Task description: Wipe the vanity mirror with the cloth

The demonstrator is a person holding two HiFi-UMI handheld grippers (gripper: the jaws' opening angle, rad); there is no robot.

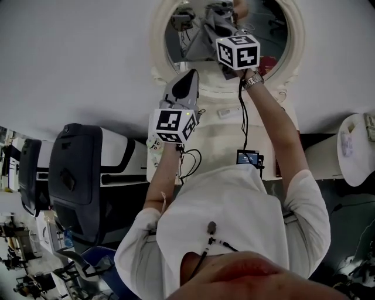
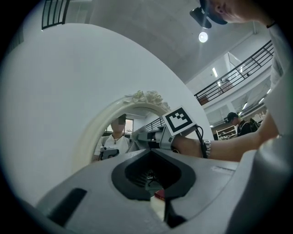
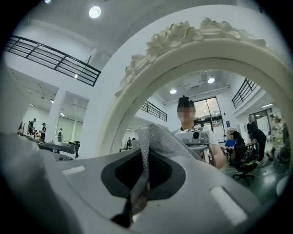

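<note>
The oval vanity mirror (image 1: pixel 275 32) hangs in a white ornate frame (image 1: pixel 296 55) at the top of the head view. My right gripper (image 1: pixel 218 14) is shut on a grey mesh cloth (image 1: pixel 206 32) and holds it against the glass. In the right gripper view the cloth (image 3: pixel 153 137) rises from between the jaws in front of the mirror (image 3: pixel 215 109). My left gripper (image 1: pixel 190 74) hovers just below the frame's lower left rim, jaws together and nothing in them. The left gripper view looks past its closed jaws (image 2: pixel 153 176) at the mirror (image 2: pixel 120 132) and the right gripper's marker cube (image 2: pixel 180 121).
A white vanity top (image 1: pixel 214 137) lies below the mirror with a small white item (image 1: pixel 228 111) on it. A small device (image 1: pixel 249 157) dangles from a cable by my right arm. Dark machines (image 1: pixel 76 176) stand at the left, a white round stand (image 1: pixel 351 146) at the right.
</note>
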